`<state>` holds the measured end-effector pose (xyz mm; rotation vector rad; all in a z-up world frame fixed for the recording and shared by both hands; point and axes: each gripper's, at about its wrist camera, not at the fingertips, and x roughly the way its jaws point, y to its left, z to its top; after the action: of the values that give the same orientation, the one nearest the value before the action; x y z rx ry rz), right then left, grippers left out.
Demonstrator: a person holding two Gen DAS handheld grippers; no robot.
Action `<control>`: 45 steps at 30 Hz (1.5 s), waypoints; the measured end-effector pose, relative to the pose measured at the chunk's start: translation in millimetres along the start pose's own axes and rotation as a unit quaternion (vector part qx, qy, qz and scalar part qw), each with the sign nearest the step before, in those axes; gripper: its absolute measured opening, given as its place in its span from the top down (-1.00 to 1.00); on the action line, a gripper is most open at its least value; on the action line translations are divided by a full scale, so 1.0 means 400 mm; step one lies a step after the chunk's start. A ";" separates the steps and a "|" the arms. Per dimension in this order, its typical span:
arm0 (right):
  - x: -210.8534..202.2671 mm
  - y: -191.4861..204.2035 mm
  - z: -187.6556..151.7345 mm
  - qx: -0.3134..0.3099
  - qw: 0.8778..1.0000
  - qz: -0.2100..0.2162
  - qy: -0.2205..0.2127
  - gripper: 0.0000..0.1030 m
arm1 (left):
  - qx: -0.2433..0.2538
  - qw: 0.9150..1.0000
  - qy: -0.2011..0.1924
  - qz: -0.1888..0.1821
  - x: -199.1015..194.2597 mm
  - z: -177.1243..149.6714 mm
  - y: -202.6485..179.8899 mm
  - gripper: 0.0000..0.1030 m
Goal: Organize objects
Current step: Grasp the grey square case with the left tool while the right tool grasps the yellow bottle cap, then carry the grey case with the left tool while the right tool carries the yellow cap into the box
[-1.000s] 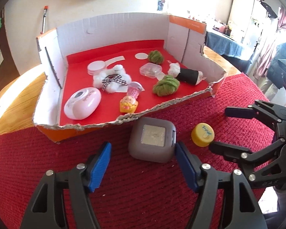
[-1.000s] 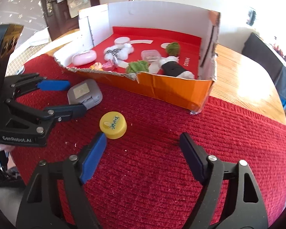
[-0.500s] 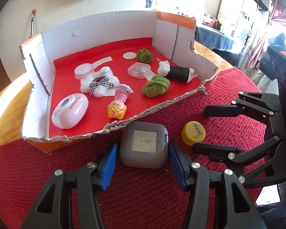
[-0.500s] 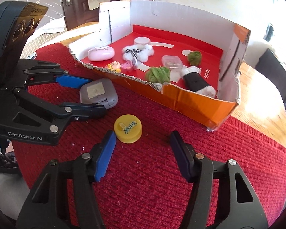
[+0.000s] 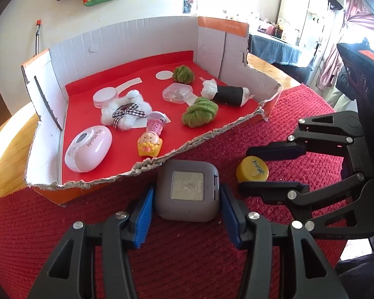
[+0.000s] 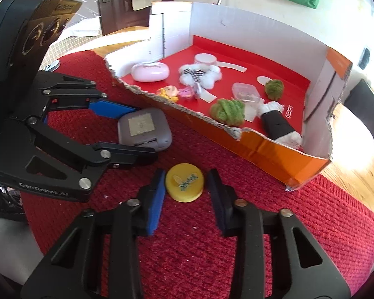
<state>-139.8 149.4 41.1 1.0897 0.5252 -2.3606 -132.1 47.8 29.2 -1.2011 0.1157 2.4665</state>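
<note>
A grey square case point(image 5: 188, 192) lies on the red mat just in front of the cardboard box point(image 5: 127, 39). My left gripper point(image 5: 187, 211) straddles it, pads close to or touching both sides; it also shows in the right wrist view point(image 6: 137, 134). A yellow cap point(image 6: 184, 182) lies on the mat between the pads of my right gripper point(image 6: 185, 186), with small gaps on each side. The cap also shows in the left wrist view point(image 5: 252, 169), between the right gripper's fingers point(image 5: 274, 149).
The box has a red floor and a torn low front edge point(image 5: 187, 147). Inside lie a pink oval case point(image 5: 88, 148), a white fluffy toy point(image 5: 124, 112), two green yarn balls point(image 5: 199, 112), a clear small box point(image 5: 177, 92), a black roll point(image 5: 230, 94) and small figures. Wooden table point(image 6: 356, 144) lies beyond the mat.
Both grippers moved forward and narrowed: the left one now brackets the grey case, the right one now brackets the yellow cap. Neither object has moved.
</note>
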 end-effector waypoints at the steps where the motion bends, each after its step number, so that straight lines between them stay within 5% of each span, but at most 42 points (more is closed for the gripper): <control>1: 0.000 0.002 -0.001 -0.002 1.000 -0.001 -0.001 0.43 | 0.002 1.000 -0.002 0.001 -0.001 -0.001 -0.001 -0.02; 30: -0.107 0.036 -0.003 0.034 0.998 -0.015 -0.042 0.44 | -0.017 0.997 -0.074 -0.031 -0.173 0.006 0.001 -0.01; 38: -0.163 0.032 0.067 0.023 0.997 -0.005 -0.070 0.44 | -0.034 0.995 -0.081 -0.045 -0.174 0.126 0.052 -0.01; 45: -0.133 -0.029 0.184 0.028 0.997 -0.027 -0.062 0.44 | -0.065 0.996 -0.047 -0.045 -0.068 0.284 0.141 -0.01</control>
<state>-160.1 134.1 129.0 0.9574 0.4508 -2.4844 -222.5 14.9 116.1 -1.1137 -0.1235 2.4773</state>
